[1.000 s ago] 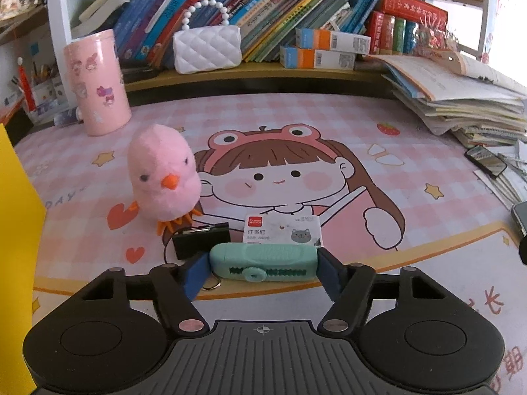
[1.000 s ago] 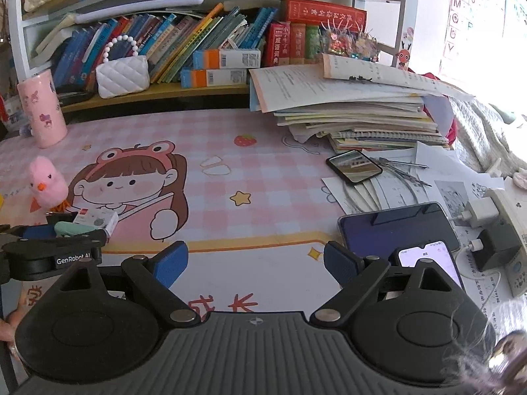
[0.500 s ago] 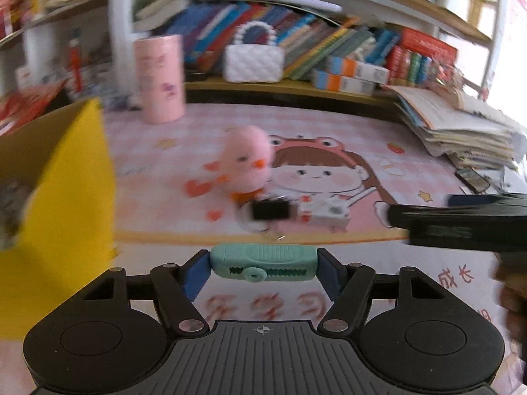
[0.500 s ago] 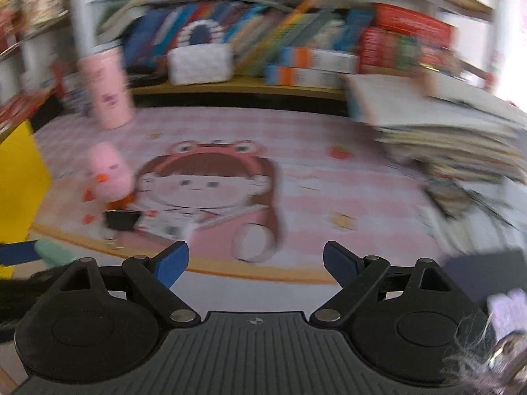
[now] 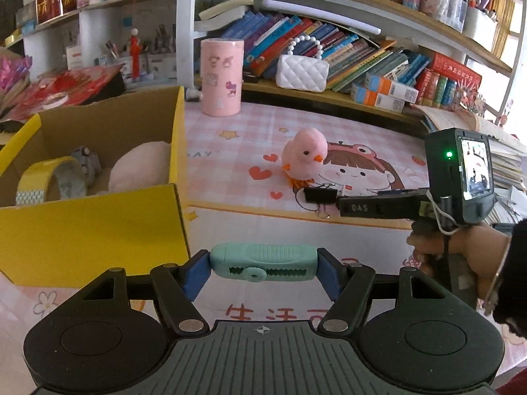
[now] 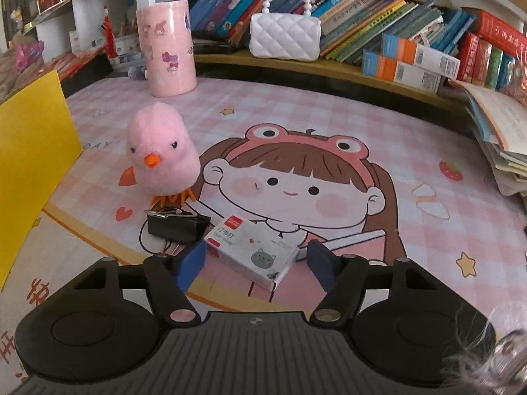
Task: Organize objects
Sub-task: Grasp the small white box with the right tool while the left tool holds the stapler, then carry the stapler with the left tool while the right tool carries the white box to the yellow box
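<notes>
My left gripper (image 5: 263,270) is shut on a mint-green stapler (image 5: 263,261), held above the desk mat just right of the yellow cardboard box (image 5: 98,227). The box holds a pink plush (image 5: 140,171) and a yellow tape roll (image 5: 46,177). My right gripper (image 6: 252,265) is open, its fingers either side of a small white staple box (image 6: 252,255) lying on the mat. A black binder clip (image 6: 176,227) lies just left of it, and a pink plush chick (image 6: 163,154) stands behind. The right gripper also shows in the left wrist view (image 5: 378,205).
A pink cylinder holder (image 6: 166,49) stands at the back. A white quilted purse (image 6: 285,36) and rows of books (image 6: 378,23) sit on the low shelf. A stack of papers (image 6: 500,138) lies at the right. The yellow box wall (image 6: 29,164) is at the left.
My left gripper has carried the stapler left and back, next to the yellow box. My right gripper has swung left and down, so its open fingers now flank the staple box.
</notes>
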`<move>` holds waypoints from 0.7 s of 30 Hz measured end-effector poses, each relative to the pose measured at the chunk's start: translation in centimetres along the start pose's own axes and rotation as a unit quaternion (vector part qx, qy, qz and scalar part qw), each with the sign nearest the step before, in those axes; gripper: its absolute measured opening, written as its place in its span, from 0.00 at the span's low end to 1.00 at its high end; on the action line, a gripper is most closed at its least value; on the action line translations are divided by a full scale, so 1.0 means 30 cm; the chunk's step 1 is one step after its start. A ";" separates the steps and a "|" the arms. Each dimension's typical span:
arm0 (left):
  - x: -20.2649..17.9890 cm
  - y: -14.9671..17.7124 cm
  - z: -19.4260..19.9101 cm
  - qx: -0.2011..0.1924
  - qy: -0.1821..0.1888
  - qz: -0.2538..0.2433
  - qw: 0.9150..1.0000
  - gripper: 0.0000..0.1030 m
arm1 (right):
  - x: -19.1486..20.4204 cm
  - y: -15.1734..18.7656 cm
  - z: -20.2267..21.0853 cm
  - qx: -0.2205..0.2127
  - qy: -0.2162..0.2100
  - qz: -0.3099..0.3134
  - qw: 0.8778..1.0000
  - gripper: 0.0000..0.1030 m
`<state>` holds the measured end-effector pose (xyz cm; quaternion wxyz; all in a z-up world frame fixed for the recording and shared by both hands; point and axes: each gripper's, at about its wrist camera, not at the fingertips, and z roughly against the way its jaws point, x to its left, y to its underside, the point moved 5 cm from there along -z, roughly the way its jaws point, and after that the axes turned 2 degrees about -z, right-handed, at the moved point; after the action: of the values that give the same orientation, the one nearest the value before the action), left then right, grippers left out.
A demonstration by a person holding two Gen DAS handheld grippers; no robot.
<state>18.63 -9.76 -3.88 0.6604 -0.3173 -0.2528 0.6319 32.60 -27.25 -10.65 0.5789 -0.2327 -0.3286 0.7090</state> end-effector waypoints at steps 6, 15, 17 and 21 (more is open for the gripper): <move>0.014 0.014 0.020 -0.005 0.010 0.001 1.000 0.66 | -0.012 0.000 0.036 -0.007 -0.004 -0.007 1.000 0.27; 0.044 0.027 0.065 -0.024 0.034 0.011 0.999 0.66 | -0.005 0.104 0.205 0.001 0.008 -0.019 1.000 0.27; 0.051 0.031 0.075 -0.027 0.037 0.012 0.999 0.66 | 0.008 0.142 0.231 0.014 0.010 -0.015 1.000 0.27; 0.068 0.043 0.106 -0.031 0.041 0.016 0.999 0.66 | 0.031 0.180 0.239 0.023 0.020 -0.009 0.999 0.35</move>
<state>15.57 -7.41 -2.84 0.6501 -0.3677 -0.2400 0.6202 23.70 -28.37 -9.73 0.5969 -0.2302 -0.3028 0.7065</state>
